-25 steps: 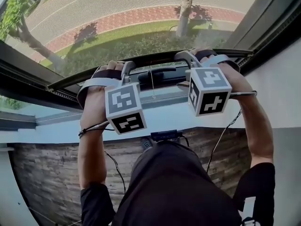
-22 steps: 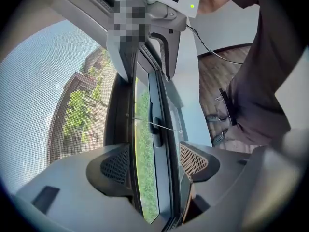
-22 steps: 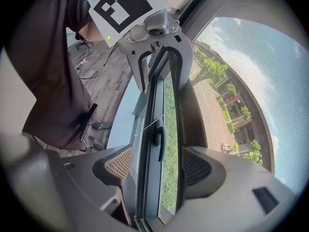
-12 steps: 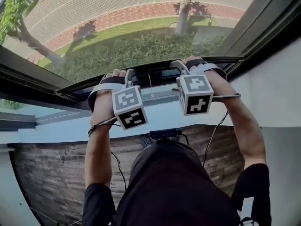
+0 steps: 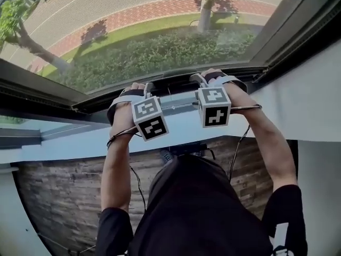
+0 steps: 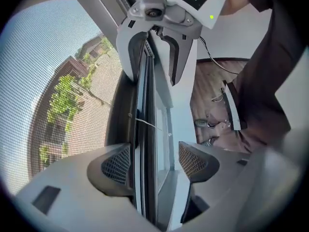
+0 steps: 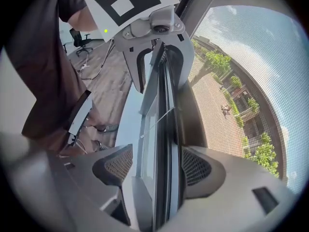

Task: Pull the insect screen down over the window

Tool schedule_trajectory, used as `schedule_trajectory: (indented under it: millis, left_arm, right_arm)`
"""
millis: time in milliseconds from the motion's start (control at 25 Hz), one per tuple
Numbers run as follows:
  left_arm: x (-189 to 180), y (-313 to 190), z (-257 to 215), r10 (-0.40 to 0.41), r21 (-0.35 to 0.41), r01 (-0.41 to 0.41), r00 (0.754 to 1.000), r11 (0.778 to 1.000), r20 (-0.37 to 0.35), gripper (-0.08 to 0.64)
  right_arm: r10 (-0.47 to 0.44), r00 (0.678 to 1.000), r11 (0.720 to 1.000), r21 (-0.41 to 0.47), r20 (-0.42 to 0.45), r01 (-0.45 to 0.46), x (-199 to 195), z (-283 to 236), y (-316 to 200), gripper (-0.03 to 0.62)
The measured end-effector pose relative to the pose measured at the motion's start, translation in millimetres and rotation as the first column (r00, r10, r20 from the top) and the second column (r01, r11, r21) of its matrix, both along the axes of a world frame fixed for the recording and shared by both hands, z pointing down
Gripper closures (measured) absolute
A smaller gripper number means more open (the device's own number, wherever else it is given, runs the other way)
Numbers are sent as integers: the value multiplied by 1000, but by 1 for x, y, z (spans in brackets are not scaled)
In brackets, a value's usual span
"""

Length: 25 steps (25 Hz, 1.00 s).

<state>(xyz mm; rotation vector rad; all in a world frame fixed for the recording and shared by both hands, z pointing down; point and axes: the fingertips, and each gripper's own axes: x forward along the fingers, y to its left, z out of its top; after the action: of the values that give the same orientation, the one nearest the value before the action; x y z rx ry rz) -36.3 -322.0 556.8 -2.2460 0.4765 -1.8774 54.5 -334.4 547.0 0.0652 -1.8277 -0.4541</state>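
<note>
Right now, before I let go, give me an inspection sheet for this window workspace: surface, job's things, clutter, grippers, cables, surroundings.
Surface: pale sill under the dark window frame.
Job's things: insect screen mesh covers the opening. Its bottom bar is low, near the frame's lower edge. Whether it is seated cannot be told.
Clutter: nothing seen.
Grippers: left gripper and right gripper sit side by side, each shut on the bottom bar.
Cables: left cable and right cable hang from the wrists. A pale pull cord crosses the bar.
Surroundings: hedge, tree and brick path outside, wooden floor inside.
</note>
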Motion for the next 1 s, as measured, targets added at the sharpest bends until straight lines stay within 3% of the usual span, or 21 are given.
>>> schedule_trajectory:
  millis: [240,480,840,1000]
  left_arm:
    - [-7,2,31,-27,-45,26,1000,999,-6,239]
    - [-8,-2,52,-68,-19,68,998,998,-14,242]
    - [-6,-1,80,-81,-40,81,997,996,-7,255]
    - [-5,-8,91,-110,17,111,993,994,-47,258]
  right_arm:
    - [14,1000,999,-39,-6,-15,-8,32,1,273]
    - [37,999,999,-38,-9,-38,-11,53,0,273]
    - [42,998,996,-83,-44,-46,-9,81,3,273]
    - [68,997,996,-63,-41,-70,-11,92,-2,272]
